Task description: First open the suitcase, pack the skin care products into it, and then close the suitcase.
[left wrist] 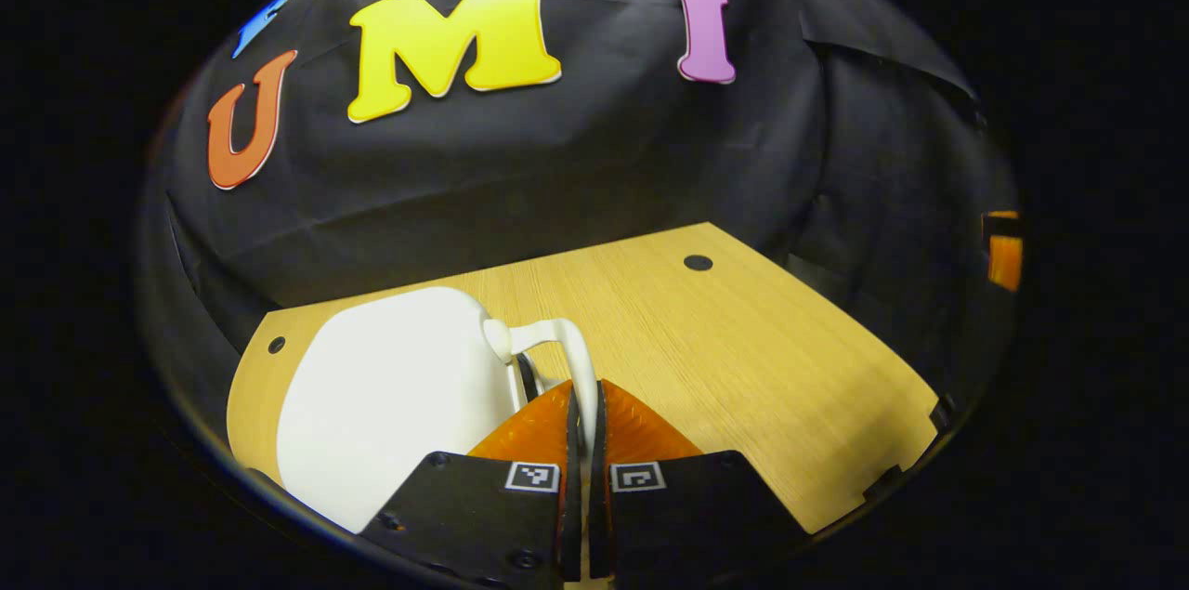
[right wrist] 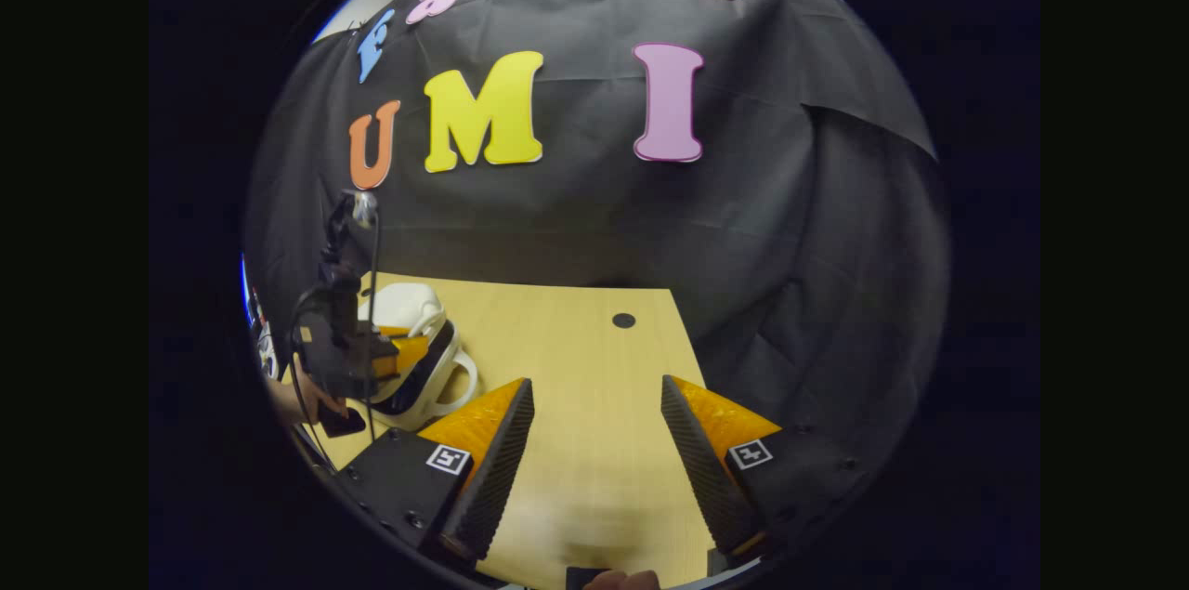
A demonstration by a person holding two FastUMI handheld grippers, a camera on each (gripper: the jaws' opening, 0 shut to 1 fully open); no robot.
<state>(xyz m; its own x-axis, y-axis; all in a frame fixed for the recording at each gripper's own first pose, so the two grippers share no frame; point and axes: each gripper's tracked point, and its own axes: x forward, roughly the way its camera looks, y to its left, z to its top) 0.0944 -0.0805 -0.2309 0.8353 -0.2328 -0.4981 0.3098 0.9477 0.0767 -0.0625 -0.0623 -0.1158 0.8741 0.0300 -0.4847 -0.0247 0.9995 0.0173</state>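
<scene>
No brand name or readable writing shows on any object; the only markings are small square black-and-white coded tags on the gripper bodies. The small, glossy white hard-shell suitcase (left wrist: pixel 390 395) with rounded corners lies on the left part of the light wood-grain desk (left wrist: pixel 743 367), near the desk's left edge. In the left gripper view its smooth shell curves away to the left, and a thin white loop handle (left wrist: pixel 567 353) arches off its right side, with a dark strip showing just beneath where the handle joins. The left gripper (left wrist: pixel 582 427) is closed on that handle: the white loop runs down into the narrow slit between the two fingers, which press on it from both sides. The suitcase's lower edge is cut off by the rim of the view. In the right gripper view the suitcase (right wrist: pixel 409 307) sits far off to the left, partly hidden behind the left gripper (right wrist: pixel 395 353) and the hand (right wrist: pixel 302 399) holding it, so whether the lid is raised is hard to make out. The right gripper (right wrist: pixel 594 409) hangs over bare desk (right wrist: pixel 576 330) with its fingers spread wide apart, holding nothing. A dark round hole (right wrist: pixel 623 321) marks the desk's far side.
</scene>
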